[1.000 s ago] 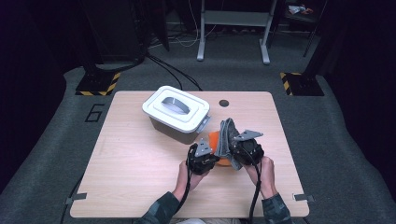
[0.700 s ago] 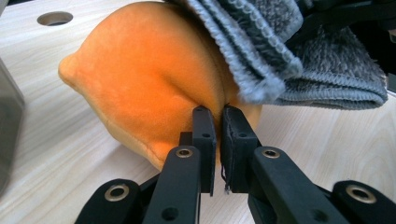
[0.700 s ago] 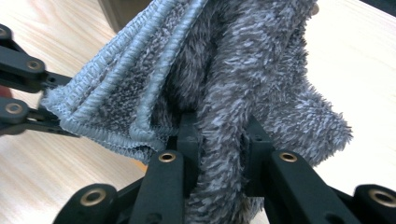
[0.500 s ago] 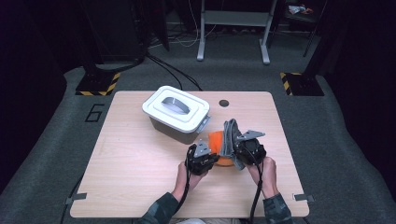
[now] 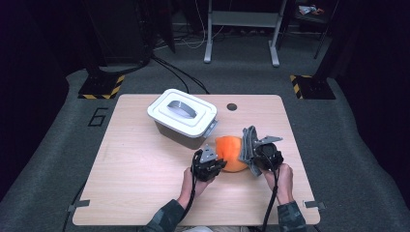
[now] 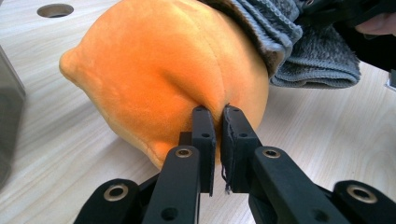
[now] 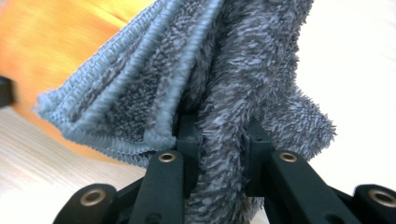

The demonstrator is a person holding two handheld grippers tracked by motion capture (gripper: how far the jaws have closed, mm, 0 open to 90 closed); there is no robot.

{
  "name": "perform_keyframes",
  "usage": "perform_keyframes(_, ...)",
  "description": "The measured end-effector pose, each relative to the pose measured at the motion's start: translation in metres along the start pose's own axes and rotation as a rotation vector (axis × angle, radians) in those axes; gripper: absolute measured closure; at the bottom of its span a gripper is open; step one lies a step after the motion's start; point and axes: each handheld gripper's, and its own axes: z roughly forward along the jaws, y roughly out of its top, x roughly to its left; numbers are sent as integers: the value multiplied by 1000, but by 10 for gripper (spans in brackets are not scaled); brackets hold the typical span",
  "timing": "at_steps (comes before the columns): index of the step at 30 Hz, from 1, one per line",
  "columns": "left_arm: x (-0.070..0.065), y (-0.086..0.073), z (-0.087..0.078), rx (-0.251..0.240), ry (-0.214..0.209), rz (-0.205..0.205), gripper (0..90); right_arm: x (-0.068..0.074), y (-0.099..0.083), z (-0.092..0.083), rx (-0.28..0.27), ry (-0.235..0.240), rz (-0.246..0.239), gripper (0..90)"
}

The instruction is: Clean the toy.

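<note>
We see an orange plush toy lying on the wooden table, a little right of the middle and just in front of the right end of a grey bin with a white lid. In the left gripper view its rounded body bulges toward the camera, with a small pointed nub at one end. The left gripper sits at the plush's left side; its jaws are pressed nearly together and pinch a small fold of the orange fabric right at a seam. A folded grey towel drapes against the right side of the plush, touching it. The right gripper holds this towel: in the right gripper view the fuzzy grey cloth rises between the two black jaws, which are clamped on it, and its stitched edges fan out to the left over the orange behind. We see both hands coming in from the near edge of the table. A small round hole is set in the tabletop beyond the plush, well apart from it.
</note>
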Motion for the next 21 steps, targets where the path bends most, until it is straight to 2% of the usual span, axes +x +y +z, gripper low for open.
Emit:
perform_keyframes(9,1,-1,1,3,3,-5,844,-15,-11,19,66,-13,19,737)
perform_keyframes(13,1,-2,1,3,3,-6,844,-18,-16,30,95,0,35,736)
perform_keyframes(16,1,-2,1,3,2,-7,843,-18,-21,39,135,20,81,736)
perform_keyframes(17,1,-2,1,4,5,-9,843,-21,-23,42,129,30,62,735)
perform_keyframes(19,2,-2,0,1,-2,-12,843,-23,-24,43,128,35,66,734)
perform_keyframes(21,2,-1,0,0,-5,-9,842,-21,-22,38,137,17,75,735)
